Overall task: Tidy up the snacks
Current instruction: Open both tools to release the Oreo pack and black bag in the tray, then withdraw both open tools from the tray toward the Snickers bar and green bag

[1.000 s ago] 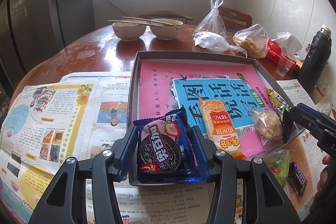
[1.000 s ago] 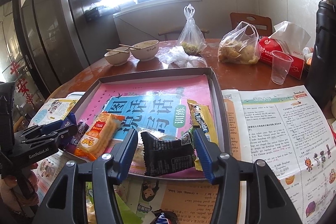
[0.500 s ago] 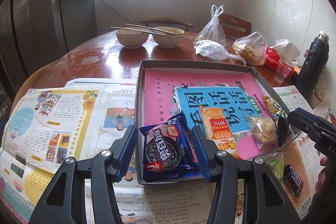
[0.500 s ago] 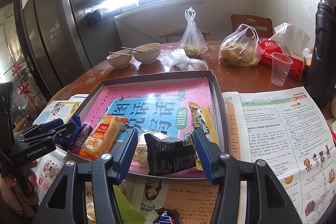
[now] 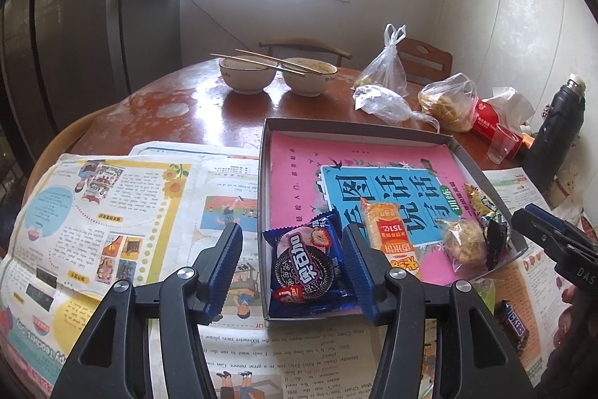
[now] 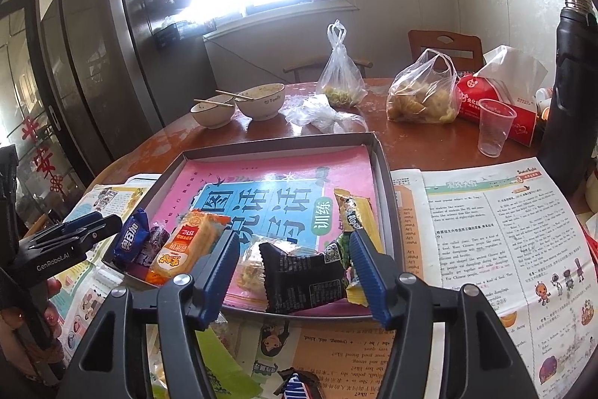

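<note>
The left gripper [image 5: 291, 268] is spread wide, jaws apart, held low and level over the near left corner of the tray. The right gripper [image 6: 295, 272] is likewise spread, level at the tray's near right edge.

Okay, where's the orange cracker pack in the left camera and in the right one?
Left wrist: cracker pack lies in the tray, just right of the left gripper.
Right wrist: cracker pack sits at lower left, left of the right gripper.
Shared landmark: the pink book under it.
</note>
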Demonstrator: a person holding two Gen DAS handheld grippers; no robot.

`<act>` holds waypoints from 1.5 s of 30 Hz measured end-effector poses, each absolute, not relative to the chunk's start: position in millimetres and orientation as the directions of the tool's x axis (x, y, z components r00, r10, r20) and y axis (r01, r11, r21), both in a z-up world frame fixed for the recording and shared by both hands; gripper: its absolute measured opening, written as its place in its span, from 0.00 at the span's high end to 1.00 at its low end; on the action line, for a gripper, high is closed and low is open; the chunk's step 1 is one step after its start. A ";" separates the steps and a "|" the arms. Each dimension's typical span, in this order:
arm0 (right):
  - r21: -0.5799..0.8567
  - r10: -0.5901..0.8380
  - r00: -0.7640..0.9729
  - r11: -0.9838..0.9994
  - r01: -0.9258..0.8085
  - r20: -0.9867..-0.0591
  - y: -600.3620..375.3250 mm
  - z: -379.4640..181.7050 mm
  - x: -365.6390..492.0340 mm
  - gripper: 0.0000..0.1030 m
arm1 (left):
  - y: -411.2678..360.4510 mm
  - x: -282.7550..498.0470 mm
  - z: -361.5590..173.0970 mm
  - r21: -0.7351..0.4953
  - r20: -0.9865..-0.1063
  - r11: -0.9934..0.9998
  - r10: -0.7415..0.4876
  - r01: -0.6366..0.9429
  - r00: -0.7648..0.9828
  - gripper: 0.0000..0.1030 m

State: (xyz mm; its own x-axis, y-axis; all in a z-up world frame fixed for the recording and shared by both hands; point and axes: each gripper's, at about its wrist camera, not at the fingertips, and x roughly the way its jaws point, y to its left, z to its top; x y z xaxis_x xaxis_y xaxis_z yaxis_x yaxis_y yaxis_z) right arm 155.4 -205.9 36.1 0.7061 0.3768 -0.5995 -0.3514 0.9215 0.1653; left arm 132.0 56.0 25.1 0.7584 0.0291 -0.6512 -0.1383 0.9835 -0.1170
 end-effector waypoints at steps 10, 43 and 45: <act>0.162 0.385 0.720 0.918 -0.362 -0.577 -205.1 44.0 149.3 0.34 | 51.6 126.6 28.8 -0.127 -0.651 0.982 0.021 -0.136 0.759 0.31; 0.128 0.415 0.733 0.900 -0.416 -0.538 -209.6 66.6 116.0 0.26 | 3.3 82.2 49.9 -0.093 -0.640 0.994 -0.105 0.059 0.761 0.29; 0.123 0.415 0.735 0.900 -0.418 -0.537 -209.3 67.6 113.5 0.26 | 1.3 80.8 50.2 -0.091 -0.643 0.994 -0.110 0.067 0.758 0.29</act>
State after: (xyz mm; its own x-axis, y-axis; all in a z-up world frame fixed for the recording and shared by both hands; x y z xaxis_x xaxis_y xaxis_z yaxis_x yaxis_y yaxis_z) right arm 113.5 -209.3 67.6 0.7349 0.4146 -0.5367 -0.4179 0.9001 0.1231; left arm 80.8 1.3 50.2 0.7577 -0.1097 -0.6433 0.0670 0.9936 -0.0905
